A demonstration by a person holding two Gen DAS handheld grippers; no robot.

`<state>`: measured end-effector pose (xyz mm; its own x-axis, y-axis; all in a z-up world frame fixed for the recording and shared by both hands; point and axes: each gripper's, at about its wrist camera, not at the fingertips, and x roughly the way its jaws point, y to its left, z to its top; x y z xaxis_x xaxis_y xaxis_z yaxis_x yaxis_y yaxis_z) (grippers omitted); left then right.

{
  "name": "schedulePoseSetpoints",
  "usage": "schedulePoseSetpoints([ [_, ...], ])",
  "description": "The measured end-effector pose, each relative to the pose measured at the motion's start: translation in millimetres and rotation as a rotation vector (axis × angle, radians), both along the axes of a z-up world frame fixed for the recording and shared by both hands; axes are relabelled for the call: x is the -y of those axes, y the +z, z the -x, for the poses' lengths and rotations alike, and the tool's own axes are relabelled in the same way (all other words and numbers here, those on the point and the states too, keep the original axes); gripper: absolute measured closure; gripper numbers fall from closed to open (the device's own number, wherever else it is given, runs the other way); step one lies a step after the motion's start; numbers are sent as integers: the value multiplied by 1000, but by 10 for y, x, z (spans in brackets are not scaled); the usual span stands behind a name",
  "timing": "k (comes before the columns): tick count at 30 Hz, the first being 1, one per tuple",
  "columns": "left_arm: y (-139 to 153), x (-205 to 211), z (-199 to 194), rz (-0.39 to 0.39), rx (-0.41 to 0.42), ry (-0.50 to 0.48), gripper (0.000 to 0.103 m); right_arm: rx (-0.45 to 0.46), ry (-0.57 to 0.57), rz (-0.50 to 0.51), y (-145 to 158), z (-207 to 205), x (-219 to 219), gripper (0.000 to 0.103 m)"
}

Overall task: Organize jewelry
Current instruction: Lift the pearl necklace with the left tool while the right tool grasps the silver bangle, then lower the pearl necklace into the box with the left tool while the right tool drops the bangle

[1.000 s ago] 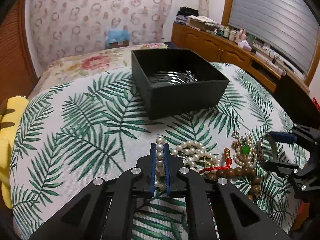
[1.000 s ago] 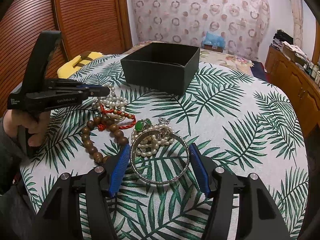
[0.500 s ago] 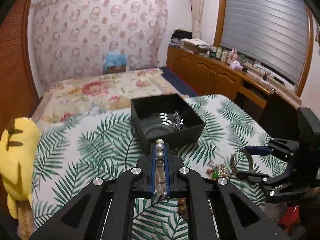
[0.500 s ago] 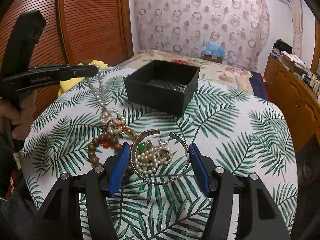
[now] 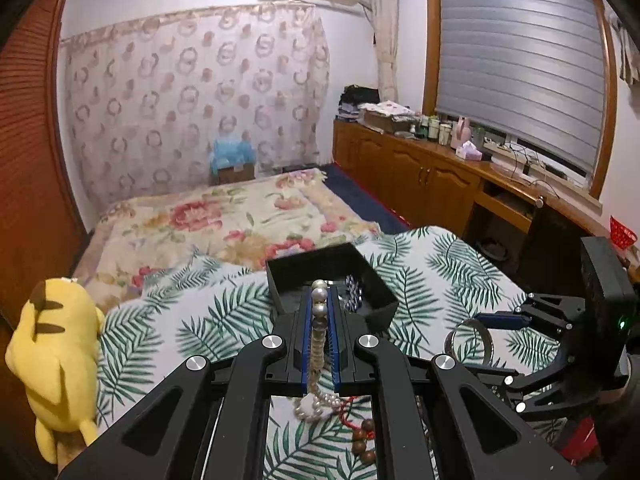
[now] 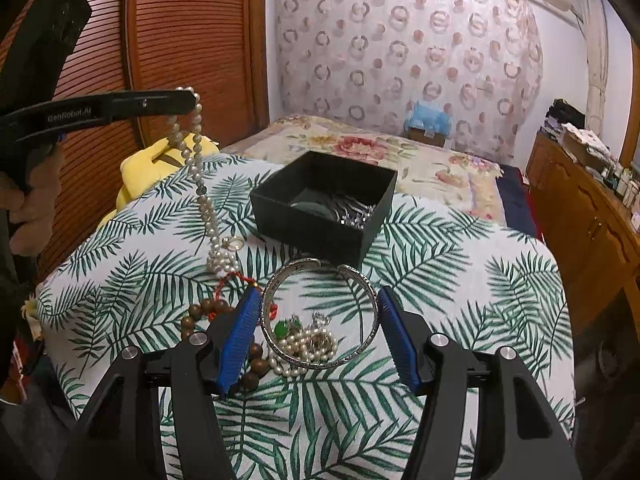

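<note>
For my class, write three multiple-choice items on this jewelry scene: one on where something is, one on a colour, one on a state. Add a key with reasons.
1. Where does the silver bangle sit?
A. inside the box
B. between the right claw's pads
C. on the plush toy

2. What colour is the open box?
A. black
B. red
C. white

3. What state is the left claw in?
A. wide open, nothing in it
B. shut on the pearl necklace
C. shut on the wooden beads

Key:
1 B, the blue pads flank the bangle on both sides.
2 A, its walls are black.
3 B, pearls run between its closed pads and the strand hangs from it.
</note>
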<state>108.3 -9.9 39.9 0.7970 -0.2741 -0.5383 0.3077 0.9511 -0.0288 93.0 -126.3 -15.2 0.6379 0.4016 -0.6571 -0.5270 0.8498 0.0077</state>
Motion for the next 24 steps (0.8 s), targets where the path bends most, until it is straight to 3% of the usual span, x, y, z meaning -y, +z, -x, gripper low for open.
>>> schedulePoseSetpoints([
  [24,762,127,-569,18,110,-15,97,29,65,-28,329,-662,-118,40],
])
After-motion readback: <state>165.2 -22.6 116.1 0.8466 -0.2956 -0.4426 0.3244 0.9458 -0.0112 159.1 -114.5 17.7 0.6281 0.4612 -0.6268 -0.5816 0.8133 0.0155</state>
